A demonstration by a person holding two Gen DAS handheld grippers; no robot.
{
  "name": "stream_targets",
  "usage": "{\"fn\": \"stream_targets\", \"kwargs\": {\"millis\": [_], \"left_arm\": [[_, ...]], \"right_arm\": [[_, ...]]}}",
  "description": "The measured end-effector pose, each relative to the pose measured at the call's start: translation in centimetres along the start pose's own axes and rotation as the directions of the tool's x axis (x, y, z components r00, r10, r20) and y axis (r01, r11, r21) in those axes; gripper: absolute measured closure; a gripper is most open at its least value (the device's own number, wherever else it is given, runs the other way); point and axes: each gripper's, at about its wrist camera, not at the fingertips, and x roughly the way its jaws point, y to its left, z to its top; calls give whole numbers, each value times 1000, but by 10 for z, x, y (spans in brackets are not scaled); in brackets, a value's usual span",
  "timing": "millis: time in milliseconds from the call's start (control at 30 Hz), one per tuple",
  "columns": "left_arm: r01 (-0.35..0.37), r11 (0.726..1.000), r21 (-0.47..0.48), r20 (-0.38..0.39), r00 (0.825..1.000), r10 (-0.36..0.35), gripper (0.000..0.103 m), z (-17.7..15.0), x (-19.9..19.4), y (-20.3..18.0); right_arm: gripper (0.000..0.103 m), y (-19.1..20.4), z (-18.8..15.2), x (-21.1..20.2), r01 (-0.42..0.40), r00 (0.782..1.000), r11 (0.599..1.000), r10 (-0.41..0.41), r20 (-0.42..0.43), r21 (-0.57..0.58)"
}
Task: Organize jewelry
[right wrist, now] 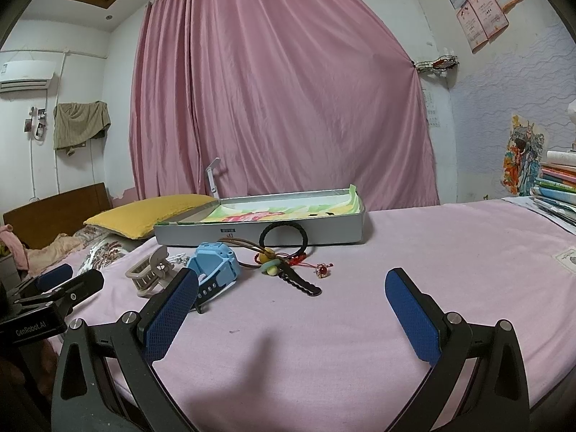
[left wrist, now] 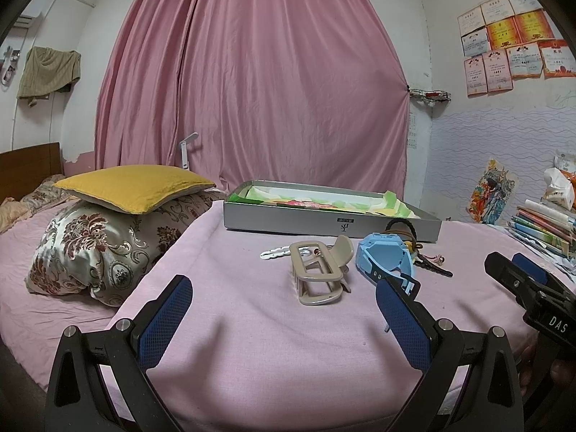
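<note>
blue watch (left wrist: 385,257) beside left hand-held gripper (left wrist: 284,309)

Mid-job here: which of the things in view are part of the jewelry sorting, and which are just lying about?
Job items: beige hair claw, blue watch, black braided bracelet, bead charm on cord, red-stone ring, black wavy clip, white clip, open grey tray box.

Just lying about: yellow pillow, floral pillow, book stack, pink curtain.

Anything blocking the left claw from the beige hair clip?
Nothing visible. The left claw is open with the beige hair clip straight ahead on bare pink cloth. The blue watch lies to its right, off the path.
</note>
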Motion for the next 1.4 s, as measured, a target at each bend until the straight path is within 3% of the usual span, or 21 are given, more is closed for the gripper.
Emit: {"fn": "stream_targets", "kwargs": {"millis": [1400], "left_arm": [[-4, 1000, 2, -4, 1000, 4, 1, 0, 0, -1]], "right_arm": [[1, 2, -2, 4, -9, 1000, 1000, 9, -8, 2]]}}
